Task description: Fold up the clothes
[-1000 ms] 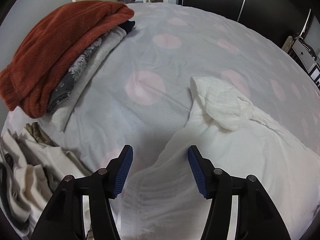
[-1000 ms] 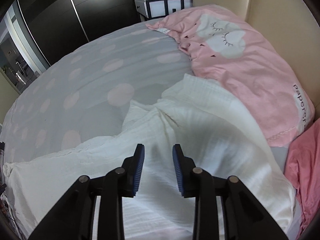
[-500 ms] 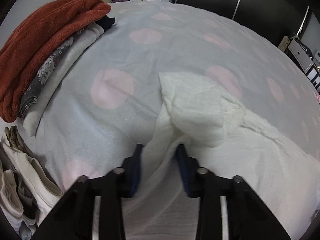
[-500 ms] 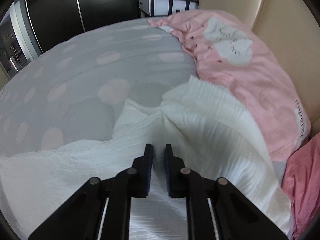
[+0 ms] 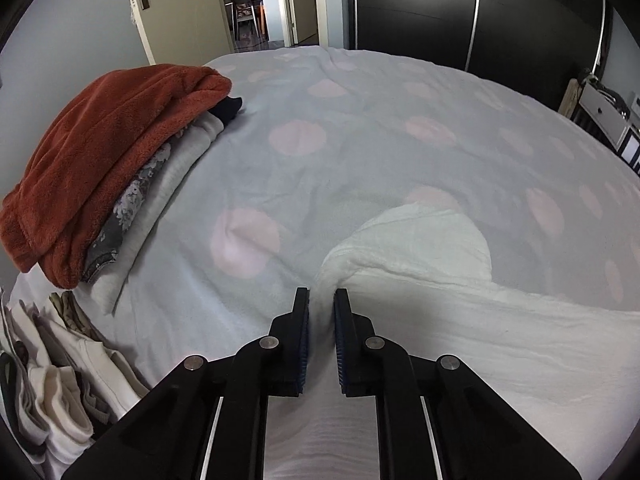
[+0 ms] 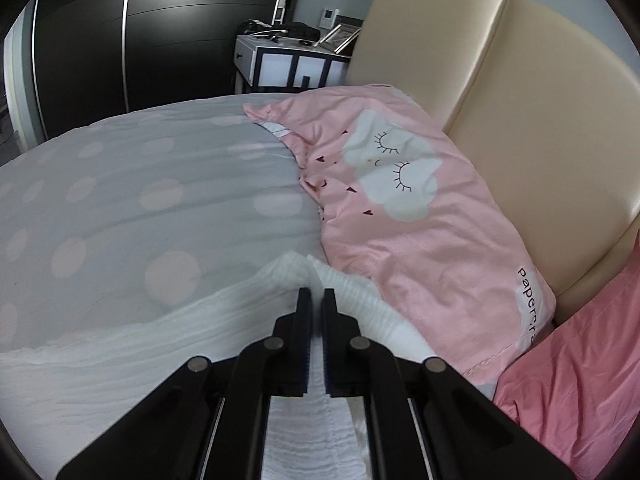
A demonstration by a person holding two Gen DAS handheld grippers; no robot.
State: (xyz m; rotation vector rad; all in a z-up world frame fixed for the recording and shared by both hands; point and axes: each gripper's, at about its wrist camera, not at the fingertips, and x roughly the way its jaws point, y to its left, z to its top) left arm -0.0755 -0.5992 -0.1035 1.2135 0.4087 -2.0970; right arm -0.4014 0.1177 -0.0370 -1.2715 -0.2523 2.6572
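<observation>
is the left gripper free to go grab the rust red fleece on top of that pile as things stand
Probably not yet. The left gripper is shut on the white garment, so it would have to let go first. Otherwise the way looks free: only bare dotted bedspread lies between it and the red fleece.

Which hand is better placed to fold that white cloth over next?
Probably left. Both grip the white garment, but the left gripper faces open bedspread; the right gripper is crowded by the pink pillow.
</observation>
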